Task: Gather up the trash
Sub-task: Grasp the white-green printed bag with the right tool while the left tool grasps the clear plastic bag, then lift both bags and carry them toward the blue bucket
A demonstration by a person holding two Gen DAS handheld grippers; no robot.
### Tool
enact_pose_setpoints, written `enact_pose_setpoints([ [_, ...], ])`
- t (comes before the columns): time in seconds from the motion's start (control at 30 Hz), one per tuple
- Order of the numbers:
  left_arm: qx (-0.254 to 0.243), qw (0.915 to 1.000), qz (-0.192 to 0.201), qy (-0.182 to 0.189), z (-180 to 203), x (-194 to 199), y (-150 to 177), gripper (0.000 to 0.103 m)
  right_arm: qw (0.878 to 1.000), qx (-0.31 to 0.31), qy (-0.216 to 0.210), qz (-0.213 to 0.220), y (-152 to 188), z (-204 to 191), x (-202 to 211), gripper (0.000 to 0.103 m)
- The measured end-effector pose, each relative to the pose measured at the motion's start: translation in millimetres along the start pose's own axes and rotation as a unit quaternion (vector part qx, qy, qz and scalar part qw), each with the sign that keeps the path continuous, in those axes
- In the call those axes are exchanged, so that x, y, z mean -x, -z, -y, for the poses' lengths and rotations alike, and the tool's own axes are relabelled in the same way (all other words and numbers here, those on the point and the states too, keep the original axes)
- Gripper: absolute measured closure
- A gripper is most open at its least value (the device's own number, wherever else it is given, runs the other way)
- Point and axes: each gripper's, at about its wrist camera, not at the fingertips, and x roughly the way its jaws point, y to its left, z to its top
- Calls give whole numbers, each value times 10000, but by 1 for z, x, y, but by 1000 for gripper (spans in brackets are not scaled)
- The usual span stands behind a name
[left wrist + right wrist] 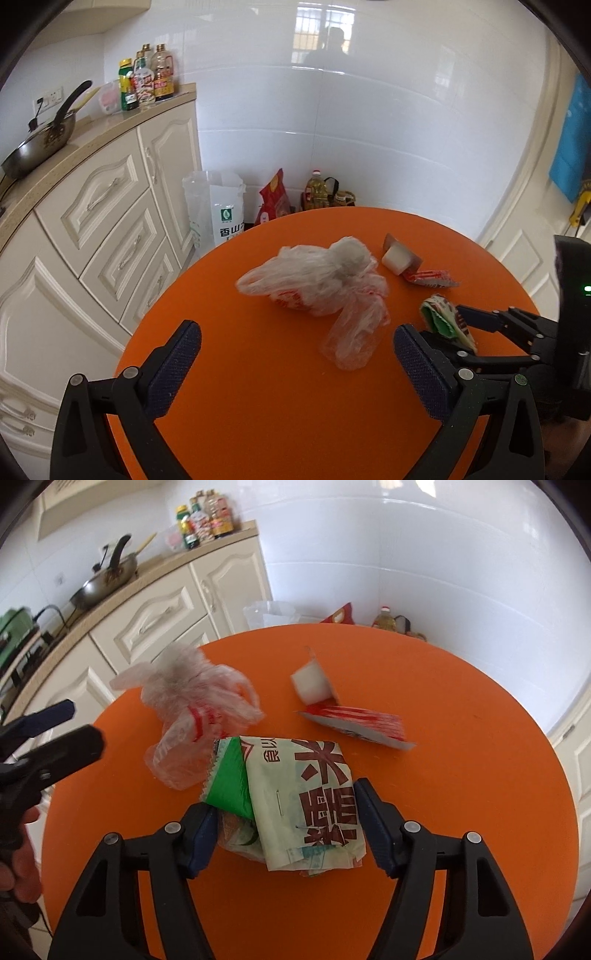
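1. Right claw (284, 827) spread around folded wrapper bundle (295, 797) on orange table (480, 775); squeeze squarely across middle.
2. Left claw (295, 354) spread, empty, near crumpled plastic bag (325, 284); ready as receiver.

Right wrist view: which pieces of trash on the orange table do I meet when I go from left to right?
Crumpled clear plastic bag → folded green-and-white wrapper between the right claw's fingers → small white cup → flat red-and-white packet.
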Motion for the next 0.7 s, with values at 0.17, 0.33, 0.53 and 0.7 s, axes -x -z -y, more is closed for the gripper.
enact_pose_setpoints([
  [0.17,-37,10000,-84,-39,14,-33,-13,1,9999,-46,130,84,-3,11,11,34],
  [0.33,-56,9993,-194,-310,31,-80,-27,1,9996,-218,184,89,-3,23,11,34],
  [0.53,-131,9996,-260,-5,49,-132,-45,20,9990,-392,171,109,2,33,15,34],
  [0.7,65,9995,-179,262,44,-148,-51,37,9983,-513,206,184,5,41,27,34],
])
